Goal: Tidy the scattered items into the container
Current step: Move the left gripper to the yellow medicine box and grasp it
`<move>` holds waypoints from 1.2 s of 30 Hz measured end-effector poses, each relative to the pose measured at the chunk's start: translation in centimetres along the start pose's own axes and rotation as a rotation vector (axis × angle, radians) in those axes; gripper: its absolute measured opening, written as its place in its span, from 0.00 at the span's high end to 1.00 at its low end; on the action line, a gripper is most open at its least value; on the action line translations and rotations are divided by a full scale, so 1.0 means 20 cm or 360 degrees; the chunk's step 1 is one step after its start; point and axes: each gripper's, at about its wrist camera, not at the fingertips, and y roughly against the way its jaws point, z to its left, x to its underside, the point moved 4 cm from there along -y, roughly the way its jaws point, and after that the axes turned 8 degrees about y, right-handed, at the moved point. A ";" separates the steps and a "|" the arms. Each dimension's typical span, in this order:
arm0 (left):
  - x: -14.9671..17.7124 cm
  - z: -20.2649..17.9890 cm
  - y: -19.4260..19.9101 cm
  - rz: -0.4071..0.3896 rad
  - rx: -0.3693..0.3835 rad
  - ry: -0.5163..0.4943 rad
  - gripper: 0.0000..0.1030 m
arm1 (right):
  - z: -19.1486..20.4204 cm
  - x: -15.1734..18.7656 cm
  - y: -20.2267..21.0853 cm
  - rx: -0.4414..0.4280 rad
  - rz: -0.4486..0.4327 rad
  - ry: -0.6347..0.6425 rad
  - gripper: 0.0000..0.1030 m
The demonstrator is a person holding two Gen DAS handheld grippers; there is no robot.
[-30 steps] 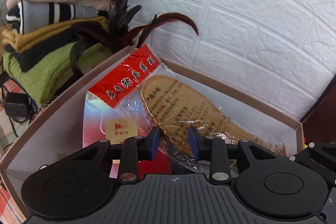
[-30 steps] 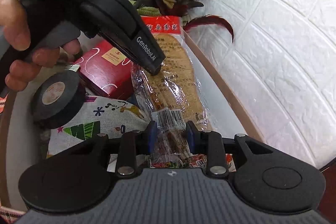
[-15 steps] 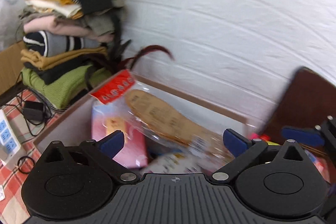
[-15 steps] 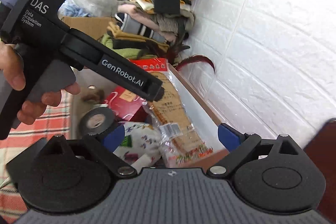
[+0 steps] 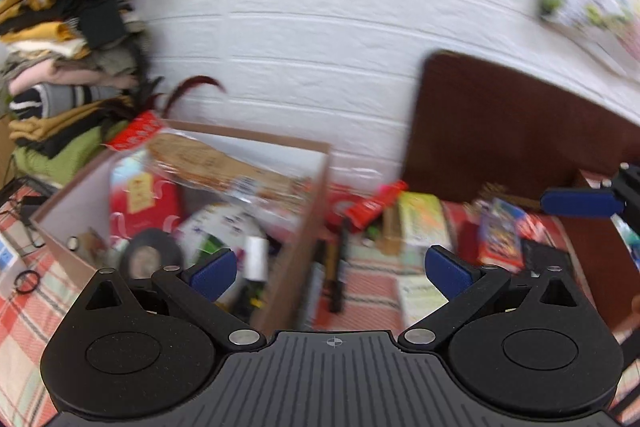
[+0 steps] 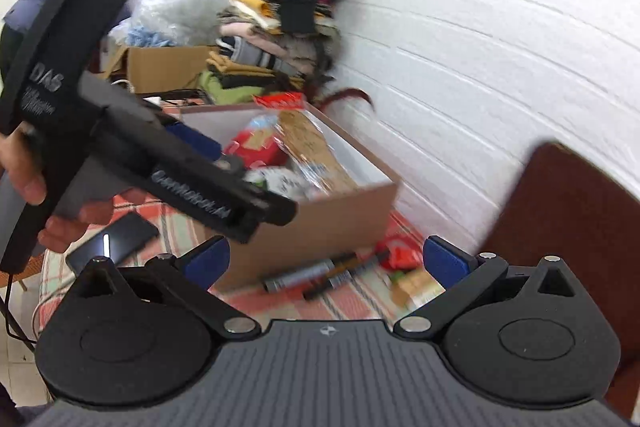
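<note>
Both grippers, left (image 5: 328,269) and right (image 6: 326,259), hang wide open and empty. The box (image 5: 308,211) at ten o'clock holds an insole pack (image 5: 208,163), tape (image 5: 150,257) and pouch (image 5: 224,227). Pens (image 6: 320,273) and packets (image 5: 420,223) lie scattered on the checked cloth (image 5: 368,287) beside it, toward one o'clock.

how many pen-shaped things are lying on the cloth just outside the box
2, side by side on the checked cloth against the box's near wall: a silver-grey marker and a darker pen next to it. Motion blur and clutter may hide more.
</note>
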 end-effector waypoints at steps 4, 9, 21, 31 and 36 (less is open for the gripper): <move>0.12 -0.15 -0.01 0.0026 0.0077 -0.0063 0.00 | -0.10 0.17 0.10 0.0040 0.0052 -0.0154 0.00; 0.25 -0.28 -0.09 0.0116 0.0127 -0.0097 0.00 | -0.15 0.35 0.10 0.0075 0.0105 -0.0287 0.00; 0.33 -0.29 -0.45 0.0266 0.0125 -0.0086 0.00 | -0.23 0.71 -0.01 0.0107 0.0208 -0.0553 0.01; 0.34 -0.27 -0.73 0.0356 0.0190 -0.0123 0.11 | -0.25 0.82 -0.33 0.0024 0.0294 -0.0531 0.10; 0.34 -0.25 -0.83 0.0419 0.0256 -0.0110 0.19 | -0.27 0.86 -0.45 0.0019 0.0323 -0.0488 0.18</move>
